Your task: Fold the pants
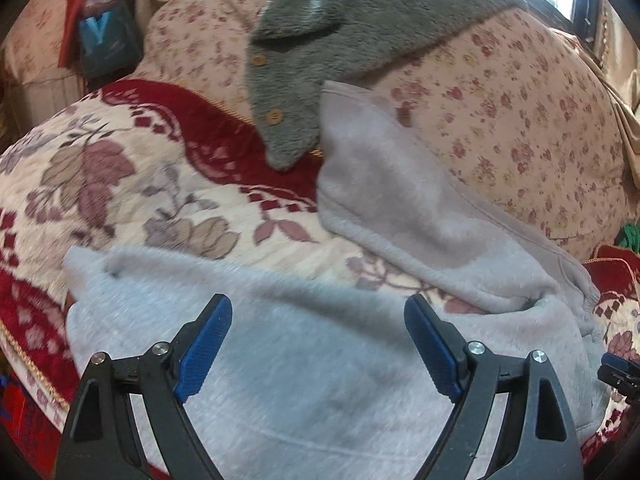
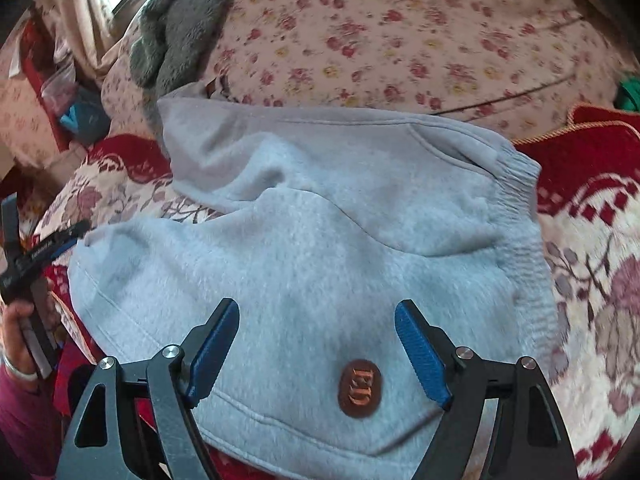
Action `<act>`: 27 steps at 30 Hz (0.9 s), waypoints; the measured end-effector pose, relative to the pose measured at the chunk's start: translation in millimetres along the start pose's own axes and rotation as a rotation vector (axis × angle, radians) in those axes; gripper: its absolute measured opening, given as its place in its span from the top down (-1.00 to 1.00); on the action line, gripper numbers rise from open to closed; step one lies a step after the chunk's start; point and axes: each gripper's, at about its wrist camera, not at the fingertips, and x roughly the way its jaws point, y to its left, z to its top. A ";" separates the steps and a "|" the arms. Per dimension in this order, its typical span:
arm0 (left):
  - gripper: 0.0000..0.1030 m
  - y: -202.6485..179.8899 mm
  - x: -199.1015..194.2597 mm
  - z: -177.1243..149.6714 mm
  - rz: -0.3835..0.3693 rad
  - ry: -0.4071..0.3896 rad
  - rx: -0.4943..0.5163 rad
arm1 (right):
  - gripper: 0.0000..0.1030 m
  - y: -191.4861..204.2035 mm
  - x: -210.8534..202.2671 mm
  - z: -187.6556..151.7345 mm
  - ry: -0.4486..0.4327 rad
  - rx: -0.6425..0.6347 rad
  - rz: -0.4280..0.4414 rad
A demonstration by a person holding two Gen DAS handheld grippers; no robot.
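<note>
On the bed [image 2: 592, 240], across a red floral blanket [image 1: 120, 184], the grey pants [image 2: 320, 248] lie partly folded, waistband [image 2: 520, 200] to the right, one leg running far toward the floral quilt [image 2: 400, 32]. A leather patch [image 2: 360, 387] marks the near edge. Left tool [image 1: 318, 344]: blue pads apart, over the cloth, nothing clamped. Right tool [image 2: 317, 346]: pads apart above the patch, nothing clamped. Both hang clear of the fabric.

Judged step: regrip for the next fold. Recommended procedure: pinch both layers at matching points of one edge, lift evenly, and lay the fold flat so the seams align. Keep clear of the grey fleece garment [image 1: 320, 40] lying far on the quilt.

Containers: none visible.
</note>
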 end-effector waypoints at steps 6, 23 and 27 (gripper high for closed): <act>-0.70 -17.6 16.2 11.5 -0.005 0.008 0.038 | -0.66 2.2 21.2 16.3 0.023 -0.044 -0.004; -0.70 -56.0 56.5 41.4 -0.015 0.013 0.094 | -0.72 -2.6 57.1 74.5 -0.011 -0.045 0.011; -0.71 -57.6 64.1 64.0 -0.039 -0.011 0.112 | -0.72 -8.3 62.0 88.0 -0.015 -0.086 -0.015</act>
